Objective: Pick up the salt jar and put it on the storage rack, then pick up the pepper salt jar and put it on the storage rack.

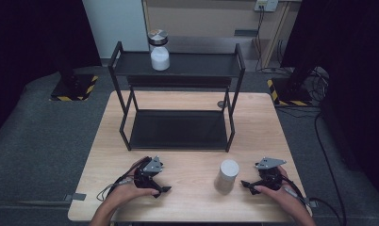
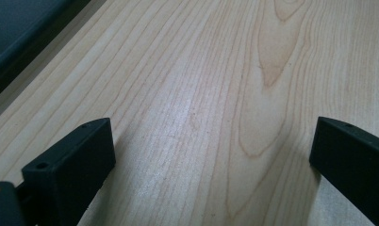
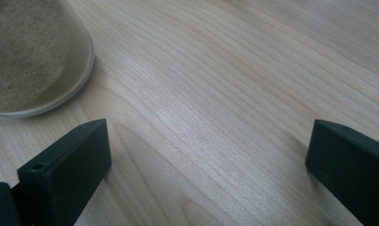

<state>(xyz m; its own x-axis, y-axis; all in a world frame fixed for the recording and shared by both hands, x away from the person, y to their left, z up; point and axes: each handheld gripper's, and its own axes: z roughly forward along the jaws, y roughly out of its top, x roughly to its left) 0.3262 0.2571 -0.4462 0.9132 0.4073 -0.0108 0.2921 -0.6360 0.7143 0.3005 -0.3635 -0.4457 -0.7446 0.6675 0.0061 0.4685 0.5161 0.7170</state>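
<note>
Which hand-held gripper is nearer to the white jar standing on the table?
The right hand-held gripper: it rests just right of the white jar, not touching. The left hand-held gripper rests farther away, on the jar's left.

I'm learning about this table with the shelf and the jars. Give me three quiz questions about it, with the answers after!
1. True or false: the jar with the metal lid stands on the top level of the black shelf.
2. Which gripper is nearer the white jar on the table: the left gripper or the right gripper?
3. Fill in: both grippers have their jaws ____, with nothing between them.

Key: 1. True. 2. The right gripper. 3. Open.
</note>
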